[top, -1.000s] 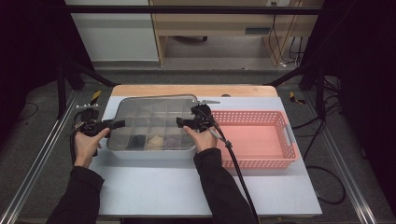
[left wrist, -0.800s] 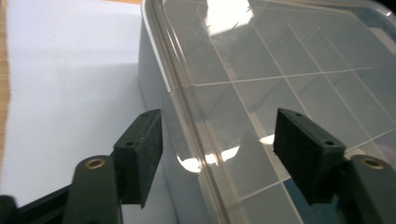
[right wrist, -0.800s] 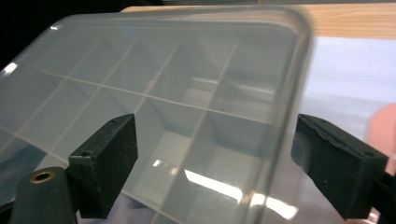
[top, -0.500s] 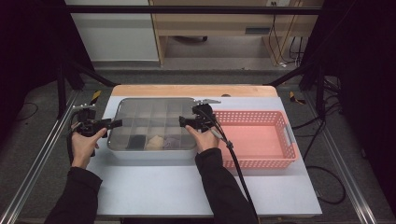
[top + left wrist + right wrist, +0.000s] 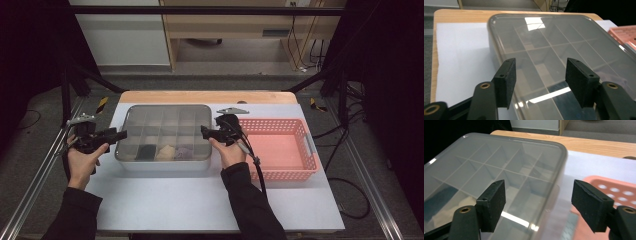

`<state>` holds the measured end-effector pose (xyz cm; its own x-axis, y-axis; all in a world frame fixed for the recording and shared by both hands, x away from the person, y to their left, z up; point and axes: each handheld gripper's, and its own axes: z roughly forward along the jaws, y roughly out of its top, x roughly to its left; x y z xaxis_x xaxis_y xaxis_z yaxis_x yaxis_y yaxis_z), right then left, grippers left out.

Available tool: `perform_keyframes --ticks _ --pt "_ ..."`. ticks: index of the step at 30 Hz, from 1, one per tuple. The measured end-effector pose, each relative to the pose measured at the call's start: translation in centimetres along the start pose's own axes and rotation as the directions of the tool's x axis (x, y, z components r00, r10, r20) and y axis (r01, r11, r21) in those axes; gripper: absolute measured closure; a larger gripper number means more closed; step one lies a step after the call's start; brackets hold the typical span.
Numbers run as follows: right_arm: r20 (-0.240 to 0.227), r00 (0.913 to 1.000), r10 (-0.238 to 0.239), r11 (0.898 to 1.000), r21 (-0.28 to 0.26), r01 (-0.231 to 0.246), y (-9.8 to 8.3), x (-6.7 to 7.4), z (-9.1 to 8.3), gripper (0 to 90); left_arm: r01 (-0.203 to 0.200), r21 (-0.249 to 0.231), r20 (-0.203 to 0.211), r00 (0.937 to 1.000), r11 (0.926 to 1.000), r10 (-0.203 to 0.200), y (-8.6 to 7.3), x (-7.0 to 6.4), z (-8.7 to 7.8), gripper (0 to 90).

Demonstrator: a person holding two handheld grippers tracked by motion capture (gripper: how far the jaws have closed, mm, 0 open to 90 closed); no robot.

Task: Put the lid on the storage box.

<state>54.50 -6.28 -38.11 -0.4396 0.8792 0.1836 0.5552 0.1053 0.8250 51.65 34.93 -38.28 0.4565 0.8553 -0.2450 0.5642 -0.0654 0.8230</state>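
From above we see the box [image 5: 162, 131] on the table [image 5: 200, 200] beside the basket [image 5: 280, 150], with 2 grippers flanking it, left [image 5: 119, 135] and right [image 5: 204, 131]. In the left gripper view our jaws, just closing, gape over the lid [image 5: 554, 47], gripping nothing. In the right gripper view they stand wide, just narrowing, astride the lid's edge without pressing; no writing is readable.

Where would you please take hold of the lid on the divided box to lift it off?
Grip the lid by its two short ends, one gripper at each, coming in level from the left and the right. It is wide, flat and smooth on top, so only the overhanging rim offers a hold. The left gripper and right gripper already face those ends, open, their jaws having just been closing.
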Motion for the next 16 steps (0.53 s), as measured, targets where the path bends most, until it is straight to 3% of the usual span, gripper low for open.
perform_keyframes --ticks 6,9,16 --pt "0.0 0.9986 -0.053 0.999 0.005 0.053 -1.2 -1.2 -2.9 32.0 -0.047 0.003 0.05 0.9977 0.9989 0.046 -1.4 -2.3 -1.1 51.6" --pt "0.018 0.9946 -0.102 0.995 0.007 0.102 -2.1 -1.9 -4.6 32.2 -0.055 -0.008 0.063 0.9965 0.9985 0.055 -2.2 -3.0 -1.8 52.3" --pt "0.01 0.9932 -0.116 0.993 0.0 0.116 -4.4 -4.0 -8.2 26.9 -0.09 -0.031 0.061 0.9939 0.9955 0.091 -4.0 -4.3 -3.2 51.6"
